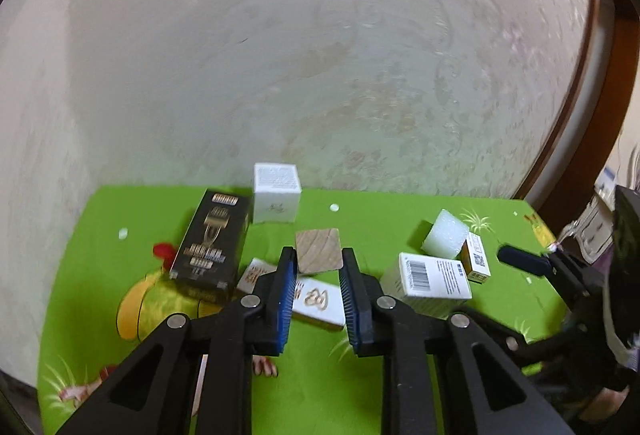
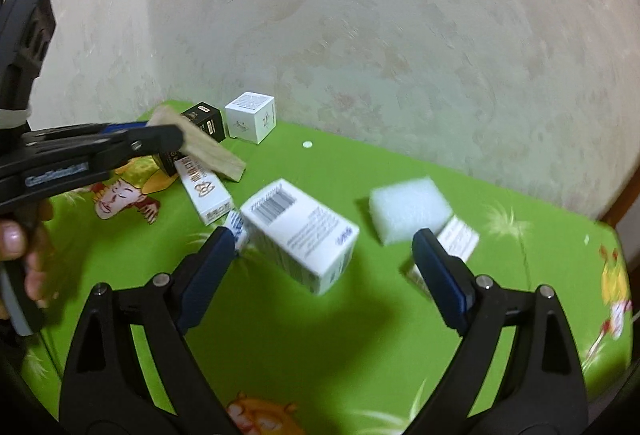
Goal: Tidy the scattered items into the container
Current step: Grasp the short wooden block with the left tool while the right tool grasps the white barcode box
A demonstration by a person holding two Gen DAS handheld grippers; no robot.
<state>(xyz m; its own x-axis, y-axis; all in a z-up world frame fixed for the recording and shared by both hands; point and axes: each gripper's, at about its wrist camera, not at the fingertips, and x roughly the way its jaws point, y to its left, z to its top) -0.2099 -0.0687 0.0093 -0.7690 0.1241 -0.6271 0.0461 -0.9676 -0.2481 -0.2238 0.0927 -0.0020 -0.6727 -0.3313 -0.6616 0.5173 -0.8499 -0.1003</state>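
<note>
The wooden block (image 1: 319, 250) is pinched by the left gripper (image 1: 318, 289) above the green mat (image 1: 360, 375); the right gripper (image 2: 320, 267) is spread wide, the barcode box (image 2: 304, 235) straight ahead between its fingers; no container is seen

Black tongs (image 1: 318, 263) — blue pads (image 1: 285, 299), silver screws, perhaps bare fingers (image 2: 12, 239).

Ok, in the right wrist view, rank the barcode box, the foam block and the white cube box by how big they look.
1. barcode box, largest, though it also sits nearest the camera
2. foam block
3. white cube box, smallest looking, but farthest back, so its true size is unsure
</note>
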